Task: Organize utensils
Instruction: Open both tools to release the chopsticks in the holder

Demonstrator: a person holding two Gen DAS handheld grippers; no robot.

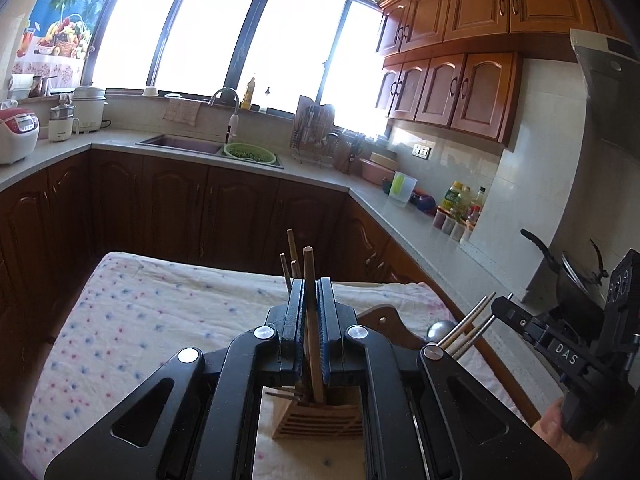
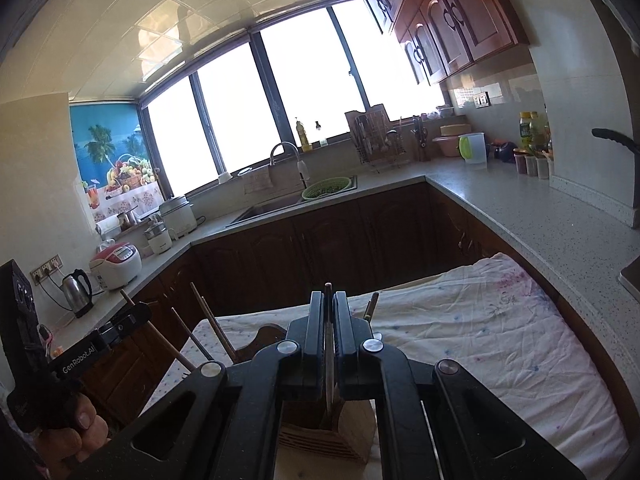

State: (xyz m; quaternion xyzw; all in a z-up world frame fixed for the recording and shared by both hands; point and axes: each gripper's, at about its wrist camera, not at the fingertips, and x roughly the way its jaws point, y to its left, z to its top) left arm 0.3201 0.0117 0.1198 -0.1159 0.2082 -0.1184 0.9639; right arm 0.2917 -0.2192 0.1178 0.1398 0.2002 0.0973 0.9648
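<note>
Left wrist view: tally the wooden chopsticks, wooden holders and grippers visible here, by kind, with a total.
Wooden chopsticks: 4, one clamped in the left gripper
Wooden holder: 1
Grippers: 2, the left gripper and the right gripper
Total: 7

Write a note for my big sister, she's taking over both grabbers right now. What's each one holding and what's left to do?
Left gripper: shut on a wooden chopstick, whose lower end sits in the wooden holder on the cloth-covered table.
Right gripper: shut on a thin dark utensil, standing upright over a holder.
Done: several other chopsticks already stand in the holder.
Left: lower both pieces fully in, open the grippers, pull away. Whether more utensils wait elsewhere isn't visible.
</note>
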